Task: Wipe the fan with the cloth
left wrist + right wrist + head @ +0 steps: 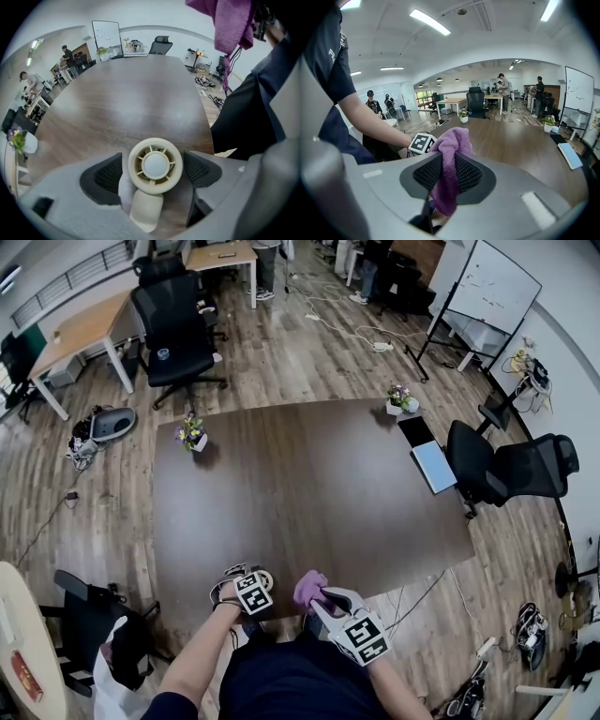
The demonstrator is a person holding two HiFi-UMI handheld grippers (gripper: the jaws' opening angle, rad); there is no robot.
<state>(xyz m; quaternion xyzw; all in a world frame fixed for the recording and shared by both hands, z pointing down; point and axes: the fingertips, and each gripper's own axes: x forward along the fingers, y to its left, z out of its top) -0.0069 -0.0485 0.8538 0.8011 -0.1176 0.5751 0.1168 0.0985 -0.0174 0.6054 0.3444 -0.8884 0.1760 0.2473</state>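
Right gripper (449, 172) is clenched on the soft purple cloth (451, 146). Left gripper (153, 172) straddles the fan (155, 165) at the table's (131, 101) near edge, unclamped, with slim gaps at its 2 pads. The fan looks light, stiff plastic: grip the handle, spare the grille.
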